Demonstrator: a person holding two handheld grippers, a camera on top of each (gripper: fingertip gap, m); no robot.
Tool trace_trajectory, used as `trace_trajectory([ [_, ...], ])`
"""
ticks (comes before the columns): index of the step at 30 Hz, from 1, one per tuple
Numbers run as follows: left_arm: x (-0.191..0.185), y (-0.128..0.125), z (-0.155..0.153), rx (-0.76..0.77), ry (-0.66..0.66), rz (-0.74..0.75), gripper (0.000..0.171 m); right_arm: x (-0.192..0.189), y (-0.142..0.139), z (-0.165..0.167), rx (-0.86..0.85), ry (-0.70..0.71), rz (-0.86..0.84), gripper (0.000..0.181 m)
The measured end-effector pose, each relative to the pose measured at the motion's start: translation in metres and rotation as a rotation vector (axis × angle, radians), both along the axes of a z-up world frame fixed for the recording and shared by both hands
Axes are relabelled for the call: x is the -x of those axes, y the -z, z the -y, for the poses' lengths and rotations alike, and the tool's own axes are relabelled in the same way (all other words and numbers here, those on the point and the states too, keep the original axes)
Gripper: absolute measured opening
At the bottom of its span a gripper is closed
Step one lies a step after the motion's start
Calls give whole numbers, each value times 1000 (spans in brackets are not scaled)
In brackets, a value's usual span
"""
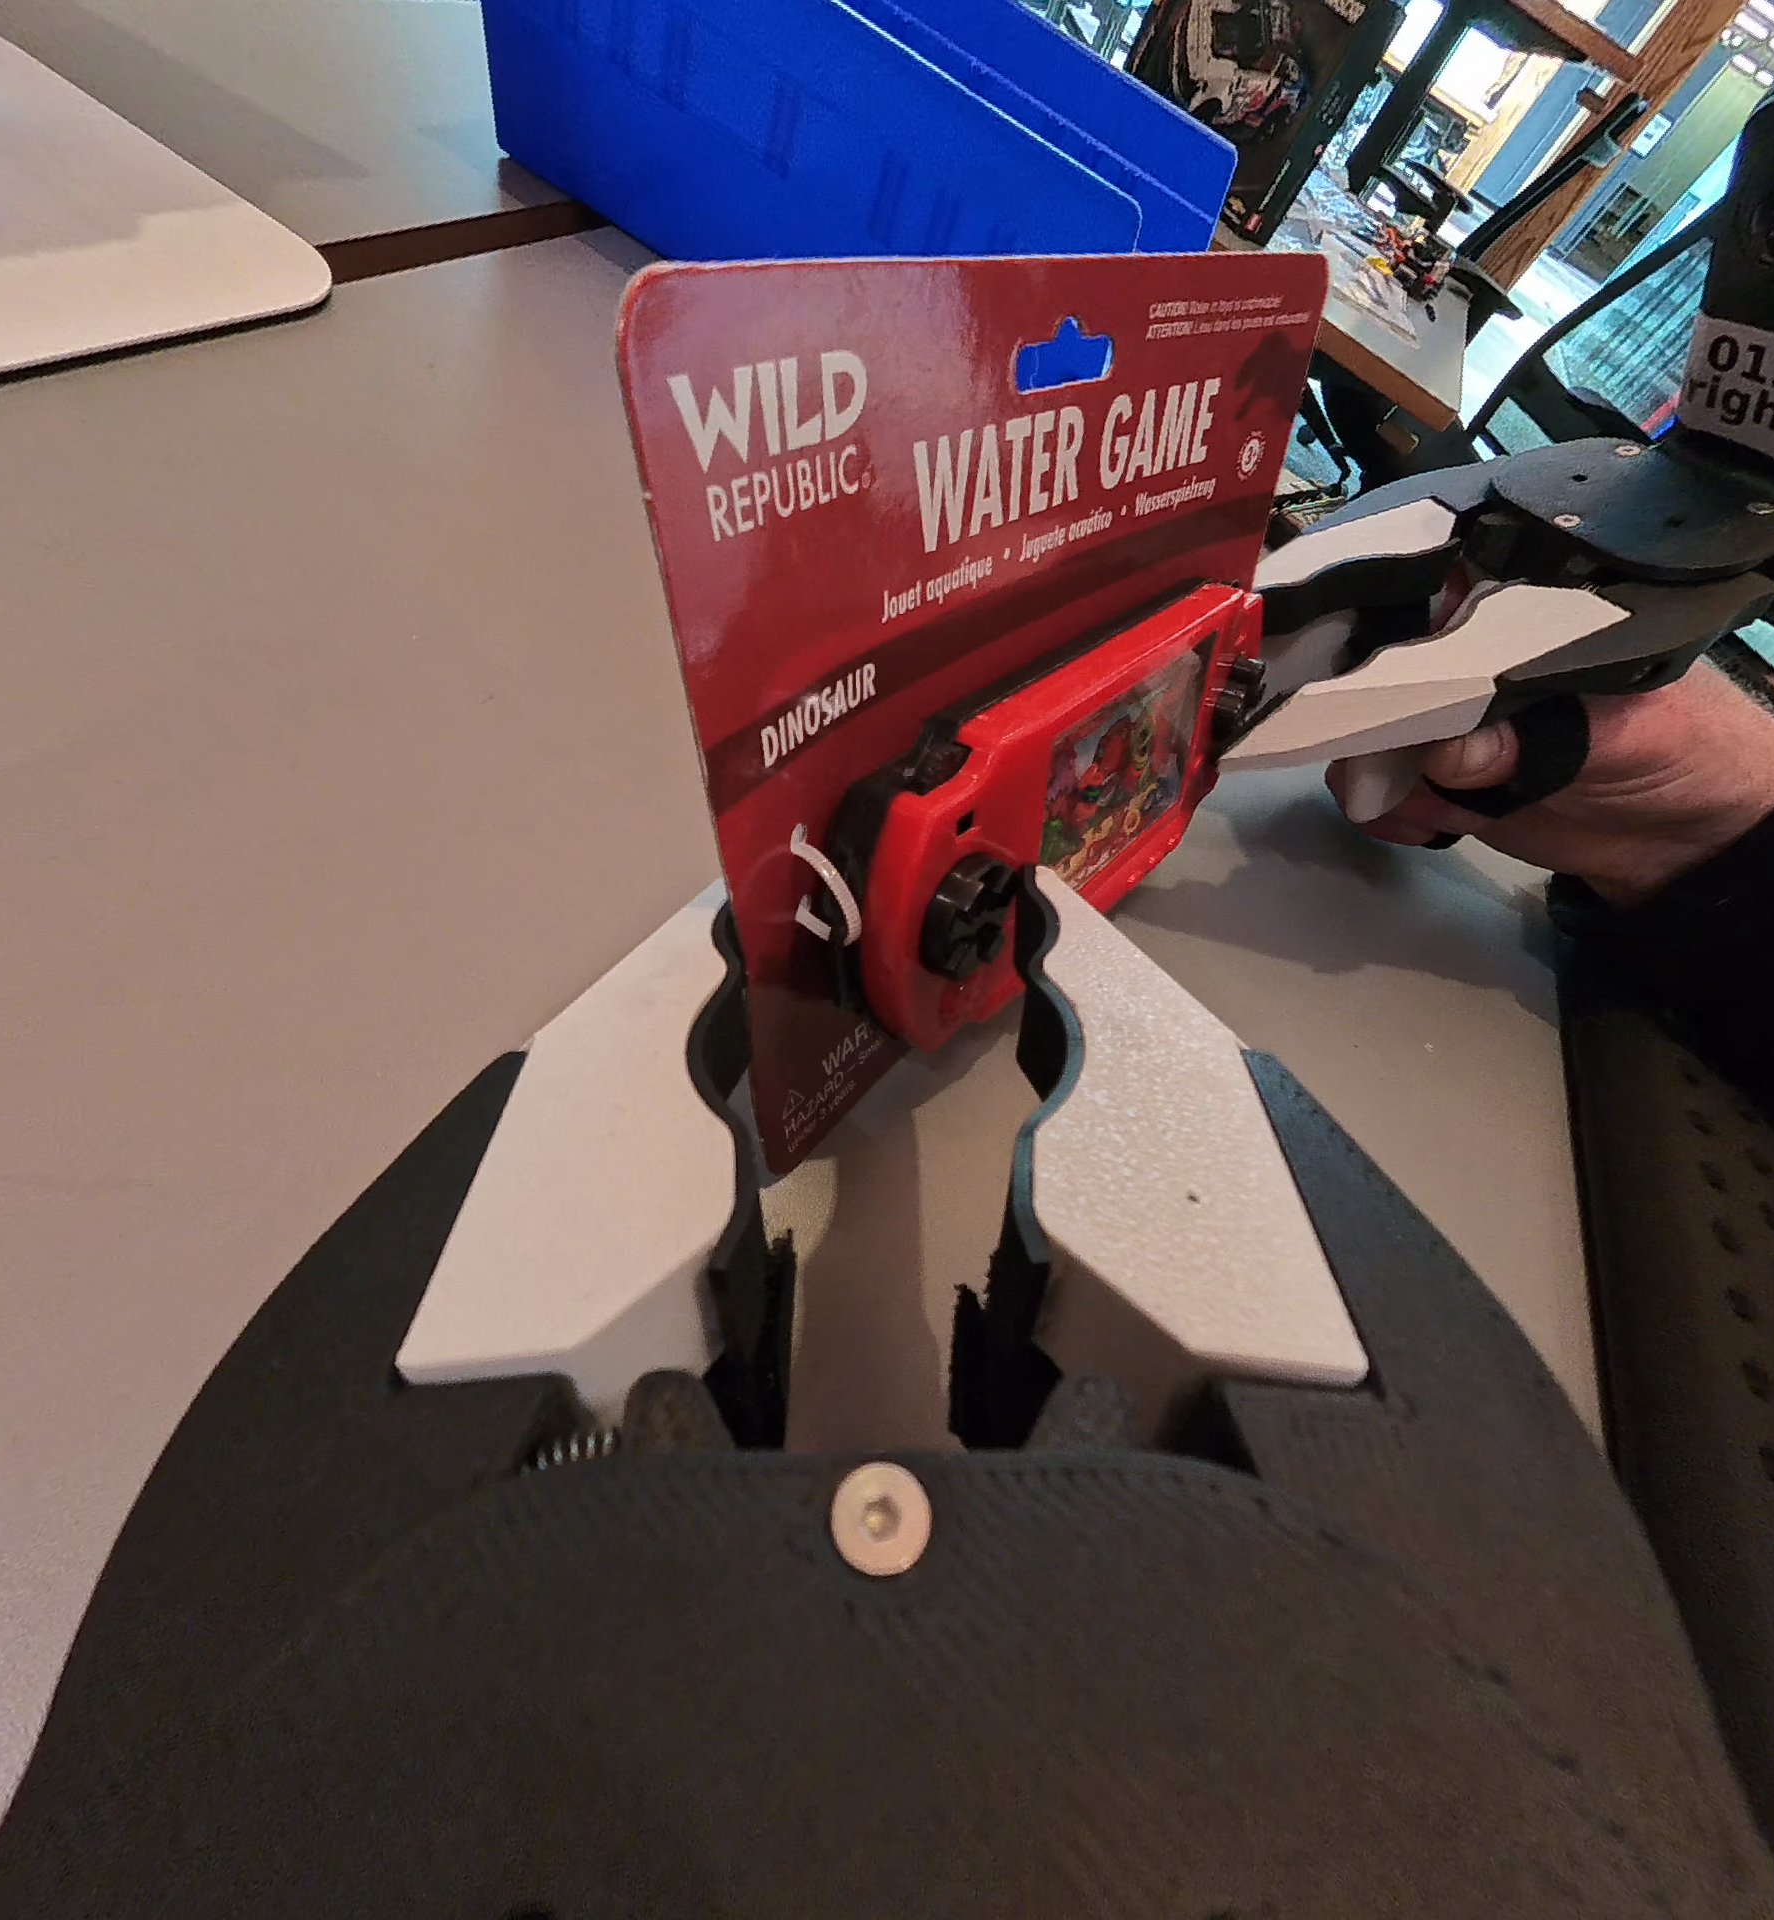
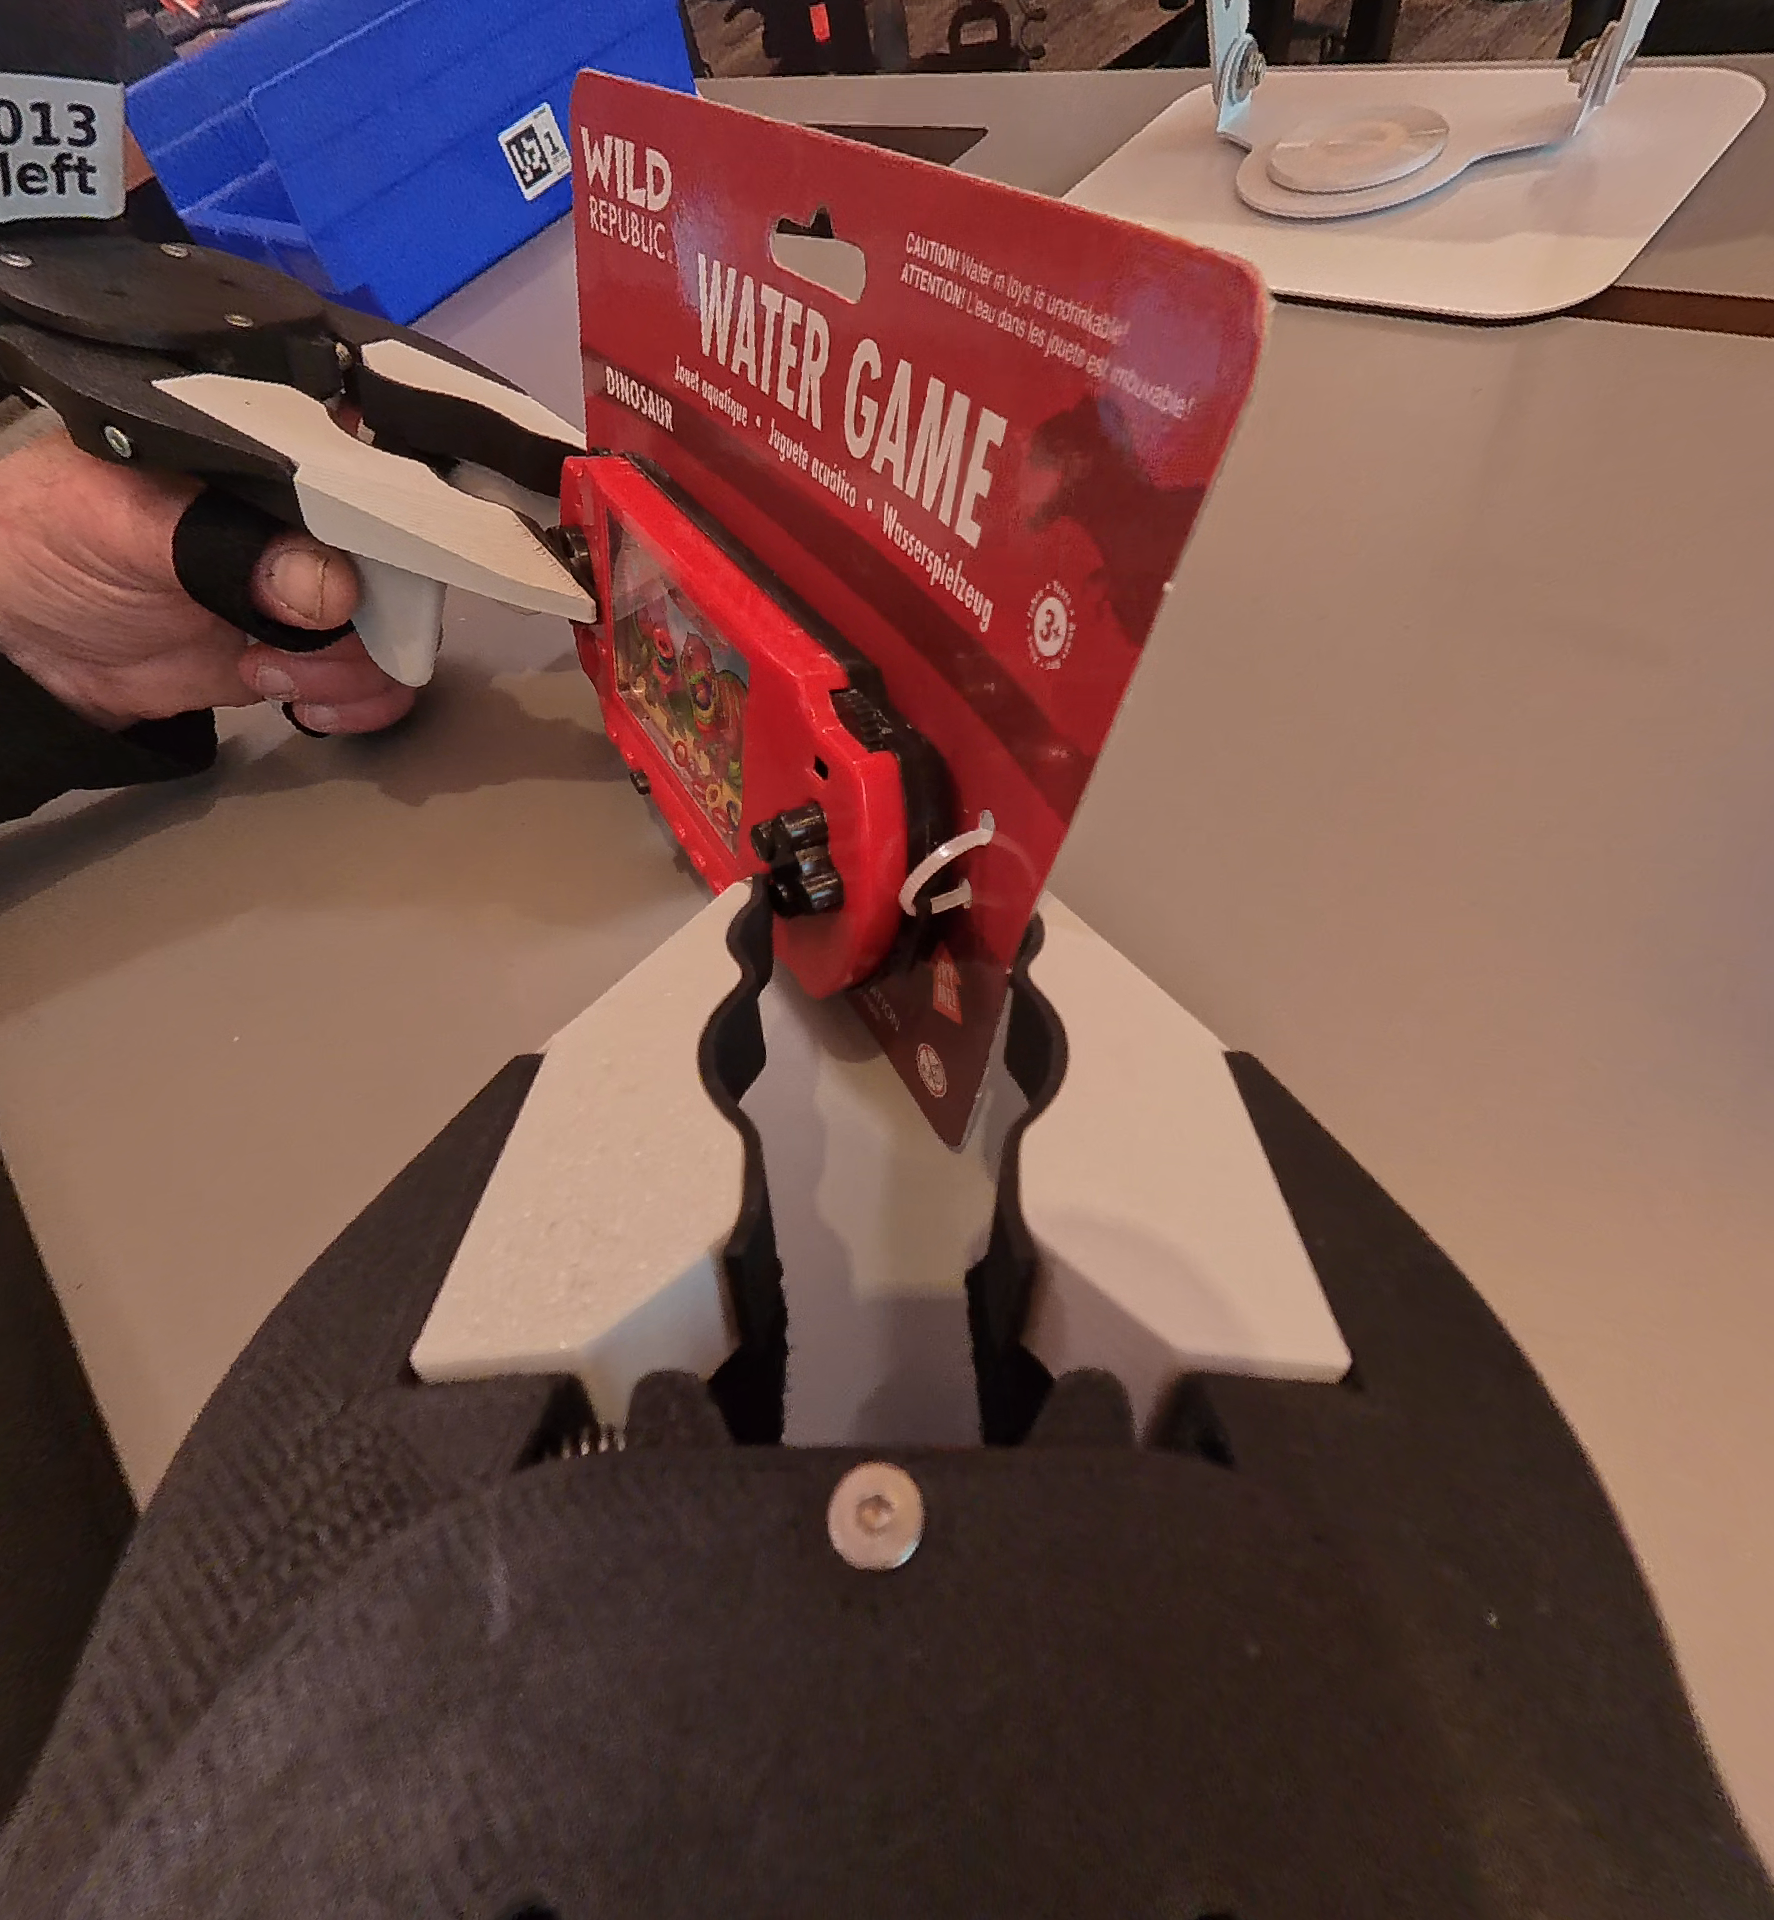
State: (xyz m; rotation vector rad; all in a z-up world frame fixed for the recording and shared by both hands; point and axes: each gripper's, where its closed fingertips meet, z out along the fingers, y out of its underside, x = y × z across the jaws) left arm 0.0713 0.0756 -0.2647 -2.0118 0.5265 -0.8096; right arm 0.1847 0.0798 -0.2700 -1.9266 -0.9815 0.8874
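Note:
A red carded toy pack [image 1: 924, 499] stands upright over the grey table [image 1: 239, 831]. A red handheld water game [image 1: 1049, 821] is tied to its front with white zip ties. My left gripper [image 1: 883, 914] is shut on the pack's lower left end, one finger behind the card and one on the game's front by the black button. My right gripper [image 1: 1247, 675] grips the game's other end. In the right wrist view, the right gripper [image 2: 888, 925] clamps the game [image 2: 758, 727] and the card [image 2: 914, 416]. The left gripper [image 2: 582, 520] holds the far end.
A blue plastic bin [image 1: 862, 135] stands behind the pack and also shows in the right wrist view [image 2: 395, 177]. A white base plate [image 2: 1434, 197] with a metal stand lies on the table. A black perforated mat [image 1: 1714, 1299] lies at the right. A person's hand [image 1: 1641, 790] holds each gripper.

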Motion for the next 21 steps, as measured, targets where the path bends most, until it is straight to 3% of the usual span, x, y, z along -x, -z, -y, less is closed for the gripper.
trace_trajectory([
  [2, 0, 0, 0, 0, 0, -2, 48, 1, 1, 0, 0, 0, 5, 48],
  [6, 0, 0, 0, 2, 0, 1, 48, 0, 1, 0, 5, -2, 8, 38],
  [15, 0, 0, 0, -1, 0, -3, 48, 0, 1, 0, 9, -1, 13, 37],
  [21, -1, 0, 1, 0, 6, -2, 48, 0, -2, 5, 17, -26, -23, 44],
])
